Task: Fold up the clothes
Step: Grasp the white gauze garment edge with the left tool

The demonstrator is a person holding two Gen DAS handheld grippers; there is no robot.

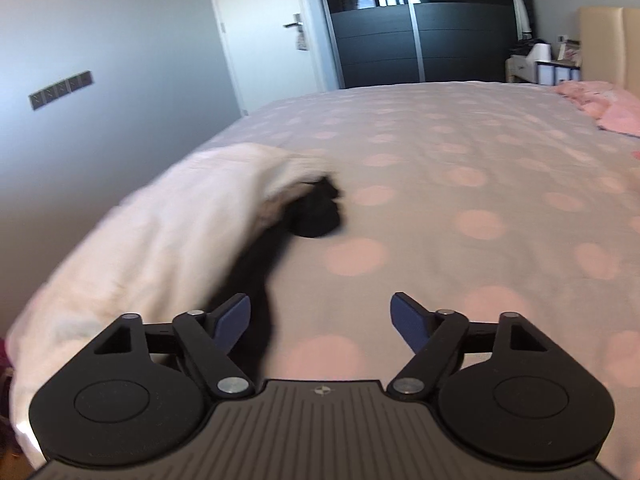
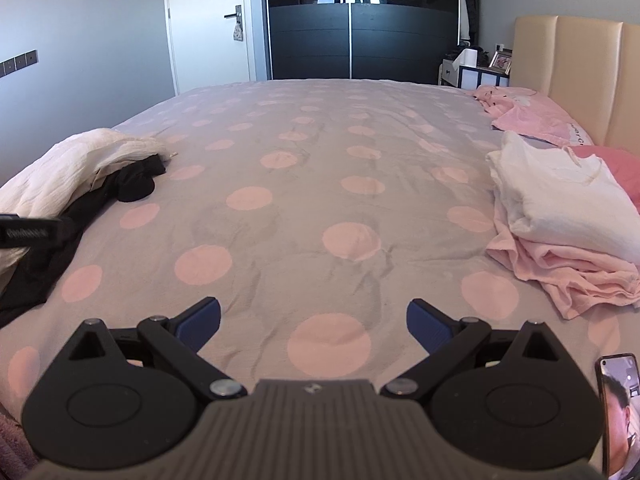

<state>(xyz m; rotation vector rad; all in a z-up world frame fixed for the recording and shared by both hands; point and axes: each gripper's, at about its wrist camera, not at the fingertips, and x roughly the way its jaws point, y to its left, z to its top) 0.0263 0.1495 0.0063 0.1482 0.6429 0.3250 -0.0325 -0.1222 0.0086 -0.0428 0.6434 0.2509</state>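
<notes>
The bed [image 2: 320, 168], spread with a grey, pink-dotted cover, holds an unfolded heap at its left edge: a crumpled white garment [image 1: 152, 232] lying over a black garment [image 1: 316, 212]. A folded stack [image 2: 560, 216], white on pink, sits well apart on the right. The left gripper [image 1: 320, 316] and the right gripper [image 2: 314, 320] both stand wide open, holding nothing. The next pick probably wants a single layer pinched at an edge, lifted clear before spreading.
</notes>
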